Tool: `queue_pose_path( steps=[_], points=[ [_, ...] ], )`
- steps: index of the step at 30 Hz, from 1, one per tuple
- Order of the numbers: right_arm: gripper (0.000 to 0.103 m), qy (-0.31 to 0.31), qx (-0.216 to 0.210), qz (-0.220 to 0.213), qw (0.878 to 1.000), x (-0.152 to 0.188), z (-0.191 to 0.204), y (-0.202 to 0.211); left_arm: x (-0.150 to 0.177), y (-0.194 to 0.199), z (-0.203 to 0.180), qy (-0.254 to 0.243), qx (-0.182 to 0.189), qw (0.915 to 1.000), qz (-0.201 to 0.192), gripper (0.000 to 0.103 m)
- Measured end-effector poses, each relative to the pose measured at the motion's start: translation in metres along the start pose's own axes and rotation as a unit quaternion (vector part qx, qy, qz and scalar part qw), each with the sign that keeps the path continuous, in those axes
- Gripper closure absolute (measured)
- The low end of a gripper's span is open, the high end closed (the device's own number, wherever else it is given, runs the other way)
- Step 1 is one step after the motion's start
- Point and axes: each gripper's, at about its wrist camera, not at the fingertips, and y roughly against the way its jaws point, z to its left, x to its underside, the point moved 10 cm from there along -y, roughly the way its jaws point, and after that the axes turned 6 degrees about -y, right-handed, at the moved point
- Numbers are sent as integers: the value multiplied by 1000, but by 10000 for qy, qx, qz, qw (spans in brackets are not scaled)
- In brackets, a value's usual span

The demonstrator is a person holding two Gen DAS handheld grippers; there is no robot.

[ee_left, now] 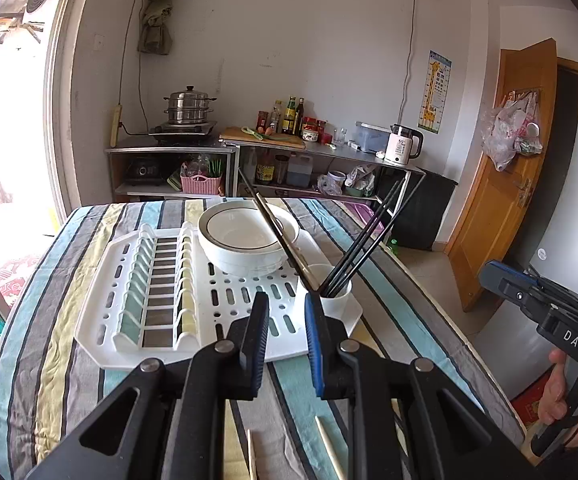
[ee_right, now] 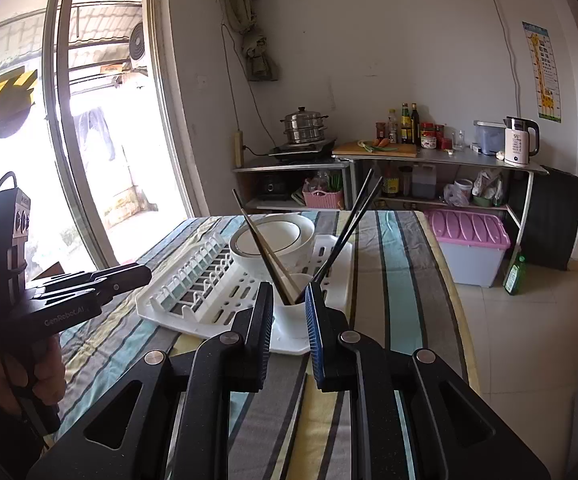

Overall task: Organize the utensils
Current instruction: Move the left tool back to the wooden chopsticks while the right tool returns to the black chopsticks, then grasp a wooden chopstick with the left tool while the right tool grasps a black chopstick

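Both your claws hang empty and slightly parted over the striped tablecloth [ee_left: 69, 364]: the left gripper [ee_left: 287, 304] short of the white drying rack [ee_left: 101, 312], the right gripper [ee_right: 289, 294] likewise. Dark chopsticks [ee_left: 363, 236] already lean in the white cup [ee_left: 339, 300] at the rack's corner, beside the stacked bowls [ee_left: 245, 240]. Two pale chopsticks [ee_left: 329, 446] lie loose on the cloth below your left claw. I'd expect them light, stiff, thin and prone to roll; pinch mid-shaft, squarely.
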Motion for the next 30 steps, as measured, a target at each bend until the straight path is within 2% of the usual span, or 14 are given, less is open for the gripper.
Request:
queue_pose_path(
  steps=[9,15,23,30],
  points=[
    [86,-32,-124,222,9997,50,13,27,63,31,1,-107,-171,9997,164,84],
    [86,-148,-178,399,9989,79,13,37,99,47,-1,-126,-155,9993,314,84],
    [86,-185,-87,638,9977,103,6,33,131,52,8,-34,-226,9984,524,84],
    [86,-236,-47,826,9963,109,0,19,143,37,26,70,-441,9958,797,84]
  ],
)
